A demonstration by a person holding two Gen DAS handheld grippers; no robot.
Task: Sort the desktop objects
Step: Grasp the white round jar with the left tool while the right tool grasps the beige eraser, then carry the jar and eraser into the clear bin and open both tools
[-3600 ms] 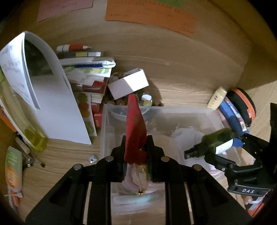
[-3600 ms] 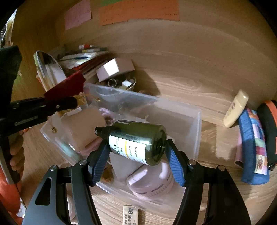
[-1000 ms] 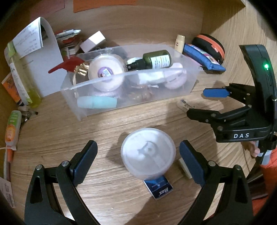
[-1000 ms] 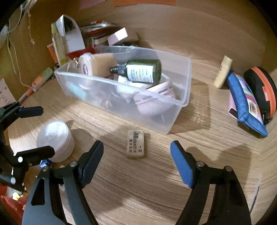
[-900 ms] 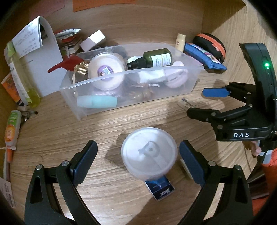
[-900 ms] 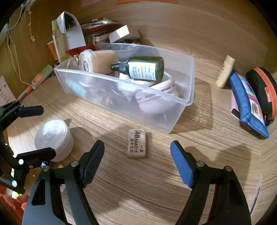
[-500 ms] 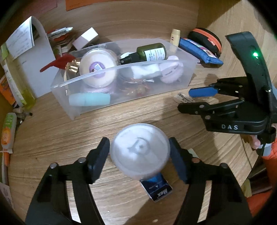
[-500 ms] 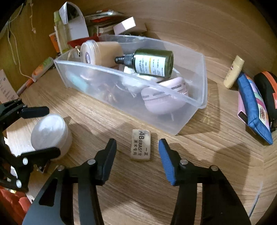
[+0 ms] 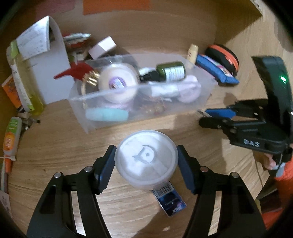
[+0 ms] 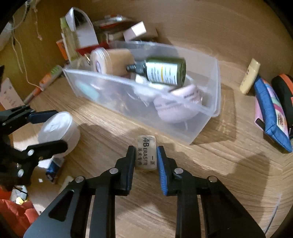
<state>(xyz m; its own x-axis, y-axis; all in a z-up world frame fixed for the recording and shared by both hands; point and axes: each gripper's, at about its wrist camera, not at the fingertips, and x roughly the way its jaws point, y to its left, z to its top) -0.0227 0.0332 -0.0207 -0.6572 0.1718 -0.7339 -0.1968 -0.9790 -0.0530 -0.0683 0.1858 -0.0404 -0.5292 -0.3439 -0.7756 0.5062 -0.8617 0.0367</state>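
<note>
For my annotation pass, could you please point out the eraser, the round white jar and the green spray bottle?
eraser [image 10: 146, 152], right wrist view, on its printed top face.
round white jar [image 9: 146, 157], left wrist view, centre of its lid.
green spray bottle [image 10: 164, 71], right wrist view, on its label.

A cluttered home study corner: a wooden desk [image 10: 228, 164] set against wood-panelled walls carrying coloured paper notes [image 9: 113, 7]. A clear plastic bin [image 10: 210, 102] of toiletry bottles and jars shares the surface with an eraser [image 10: 146, 152], a blue pencil case [image 10: 271, 113], papers [image 9: 53, 60] and tubes.
</note>
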